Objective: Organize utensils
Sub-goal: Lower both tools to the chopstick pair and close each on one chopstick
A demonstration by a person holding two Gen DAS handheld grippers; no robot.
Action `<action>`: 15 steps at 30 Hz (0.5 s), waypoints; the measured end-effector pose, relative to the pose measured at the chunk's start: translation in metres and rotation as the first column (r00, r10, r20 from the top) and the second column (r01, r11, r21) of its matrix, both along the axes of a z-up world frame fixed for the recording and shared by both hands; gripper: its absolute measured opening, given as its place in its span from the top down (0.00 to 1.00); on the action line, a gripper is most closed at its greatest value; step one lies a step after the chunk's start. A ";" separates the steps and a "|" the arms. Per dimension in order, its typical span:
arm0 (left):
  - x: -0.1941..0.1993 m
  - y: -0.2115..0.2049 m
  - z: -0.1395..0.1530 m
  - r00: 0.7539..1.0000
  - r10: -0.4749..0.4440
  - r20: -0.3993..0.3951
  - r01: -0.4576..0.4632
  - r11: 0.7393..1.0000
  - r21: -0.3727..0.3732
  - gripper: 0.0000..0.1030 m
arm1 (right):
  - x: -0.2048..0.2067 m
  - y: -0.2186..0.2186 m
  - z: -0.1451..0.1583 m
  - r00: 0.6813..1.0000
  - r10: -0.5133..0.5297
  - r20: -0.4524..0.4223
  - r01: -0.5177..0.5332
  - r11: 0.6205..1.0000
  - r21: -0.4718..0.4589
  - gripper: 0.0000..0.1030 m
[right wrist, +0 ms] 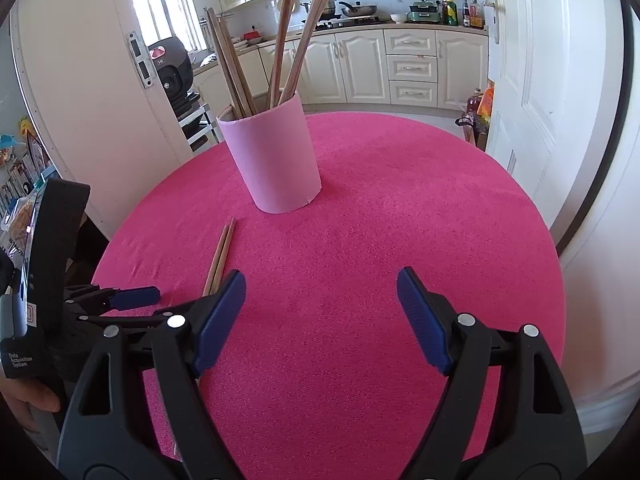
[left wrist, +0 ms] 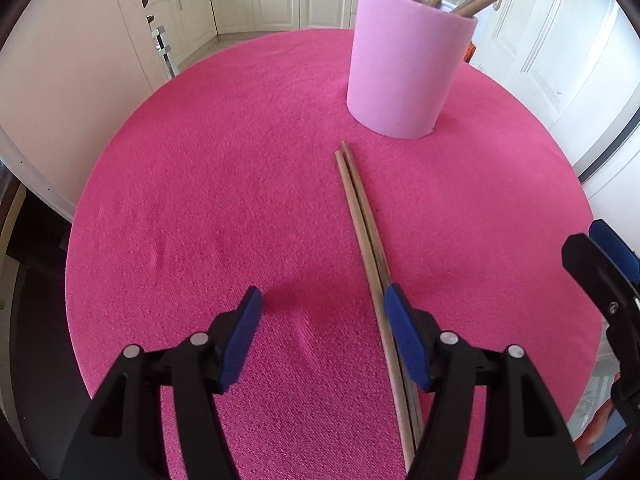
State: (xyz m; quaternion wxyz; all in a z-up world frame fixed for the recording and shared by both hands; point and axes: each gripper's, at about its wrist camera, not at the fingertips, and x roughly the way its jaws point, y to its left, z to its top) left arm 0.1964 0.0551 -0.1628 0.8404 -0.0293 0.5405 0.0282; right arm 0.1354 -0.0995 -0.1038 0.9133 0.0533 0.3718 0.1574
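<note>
A pair of wooden chopsticks (left wrist: 362,216) lies flat on the round pink table (left wrist: 200,200), pointing toward a pale pink cylinder holder (left wrist: 404,64) that has several chopsticks standing in it. My left gripper (left wrist: 322,300) hangs open just above the cloth; the pair runs along the inner side of its right finger, not pinched. In the right wrist view the same chopsticks (right wrist: 220,254) lie left of centre, the holder (right wrist: 274,156) stands beyond them, and my right gripper (right wrist: 320,280) is open over bare cloth. The left gripper (right wrist: 132,298) shows at the left edge.
The table's edge (right wrist: 548,240) curves close on the right, with a white door (right wrist: 524,80) beyond. Kitchen cabinets (right wrist: 400,68) line the back wall. A person's hand (right wrist: 24,400) holds the left tool at the lower left. The right gripper's finger (left wrist: 600,272) pokes in at the right.
</note>
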 end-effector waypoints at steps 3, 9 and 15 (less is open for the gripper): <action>0.004 -0.003 -0.001 1.000 -0.018 -0.010 0.018 1.000 0.020 0.39 | 0.000 -0.003 0.001 1.000 -0.001 0.002 0.001 1.000 -0.002 0.25; 0.011 -0.010 -0.007 1.000 -0.020 -0.016 0.021 0.998 0.064 0.39 | 0.002 -0.001 -0.001 1.000 -0.001 -0.006 0.001 1.000 0.000 0.25; 0.010 -0.001 -0.005 1.000 -0.020 0.005 0.020 0.999 0.035 0.76 | 0.003 0.000 -0.001 1.000 0.003 -0.019 -0.003 1.000 -0.019 0.25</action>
